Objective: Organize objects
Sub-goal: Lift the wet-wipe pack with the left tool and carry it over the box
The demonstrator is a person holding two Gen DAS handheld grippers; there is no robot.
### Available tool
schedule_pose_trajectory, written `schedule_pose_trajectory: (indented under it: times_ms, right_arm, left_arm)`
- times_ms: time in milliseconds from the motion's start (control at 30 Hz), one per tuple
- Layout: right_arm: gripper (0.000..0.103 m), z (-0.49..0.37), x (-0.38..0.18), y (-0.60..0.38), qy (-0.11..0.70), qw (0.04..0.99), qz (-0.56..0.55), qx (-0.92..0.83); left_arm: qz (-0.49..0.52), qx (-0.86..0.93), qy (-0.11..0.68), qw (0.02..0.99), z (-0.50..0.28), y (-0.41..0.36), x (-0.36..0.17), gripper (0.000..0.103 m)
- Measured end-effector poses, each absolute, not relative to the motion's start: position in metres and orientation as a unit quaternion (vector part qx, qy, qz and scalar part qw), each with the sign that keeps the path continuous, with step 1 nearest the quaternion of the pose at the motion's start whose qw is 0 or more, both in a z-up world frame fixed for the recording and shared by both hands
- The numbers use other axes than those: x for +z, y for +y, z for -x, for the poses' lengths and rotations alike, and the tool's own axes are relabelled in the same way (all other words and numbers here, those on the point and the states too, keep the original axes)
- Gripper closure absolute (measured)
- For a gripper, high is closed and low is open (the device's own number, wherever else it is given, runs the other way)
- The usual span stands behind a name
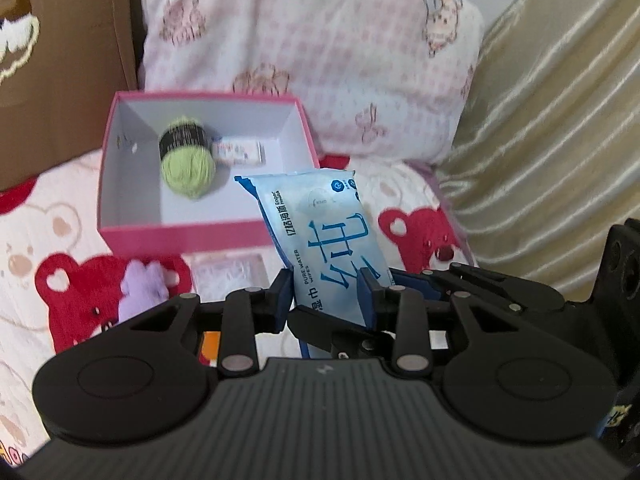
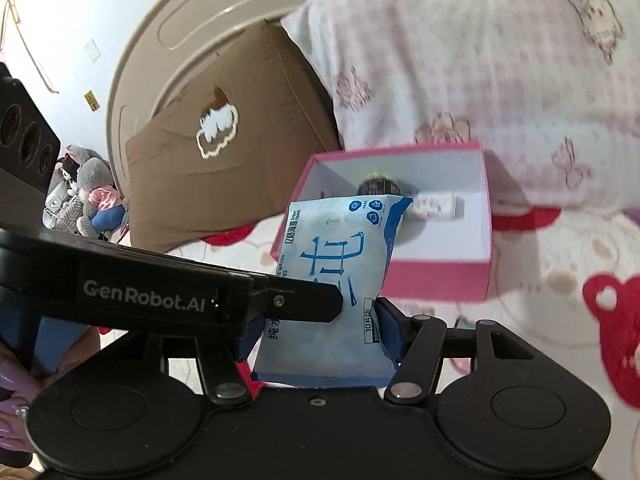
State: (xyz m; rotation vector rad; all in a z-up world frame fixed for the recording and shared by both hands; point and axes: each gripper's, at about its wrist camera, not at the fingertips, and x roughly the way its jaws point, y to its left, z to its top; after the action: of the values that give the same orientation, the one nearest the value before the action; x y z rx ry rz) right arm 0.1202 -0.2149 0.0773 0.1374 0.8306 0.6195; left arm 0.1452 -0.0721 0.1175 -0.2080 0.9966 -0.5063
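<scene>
A light blue pack of wet wipes (image 1: 320, 216) hangs above the bed in front of the pink box (image 1: 200, 236). My left gripper (image 1: 326, 300) is shut on the pack, one blue pad on each side. The right gripper's fingers (image 1: 460, 280) come in from the right and hold the same pack lower down. In the right wrist view my right gripper (image 2: 316, 336) is shut across the width of the pack (image 2: 336, 240), while the left gripper (image 2: 320, 304) reaches in from the left over its face. The pink box (image 2: 420, 276) holds a green yarn ball (image 1: 188, 164) and a small white carton (image 1: 238, 152).
A pink-checked pillow (image 1: 320, 40) and a brown cushion (image 1: 60, 80) stand behind the box. A purple plush (image 1: 142, 288) and a white packet (image 1: 232, 276) lie on the red-bear sheet (image 1: 420, 232). Striped beige fabric (image 1: 540, 120) rises at the right. A hand (image 2: 12, 380) shows at the lower left.
</scene>
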Motion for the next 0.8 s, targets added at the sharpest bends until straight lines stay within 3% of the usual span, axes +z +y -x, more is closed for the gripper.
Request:
schedule_pose_trajectory:
  times_ms: [367,800]
  right_arm:
    - [0.038,-0.168,0.109,-0.201,0.371,0.881,-0.031,0.291]
    - [0.041,-0.251,0.045,-0.196,0.411,0.868,-0.052,0.274]
  left_arm:
    - [0.123,-0.231,0.451,0.853,-0.201,-0.074,0.131,0.069]
    - [0.174,-0.180,0.491,0.835,-0.276,-0.082,0.049,0.070]
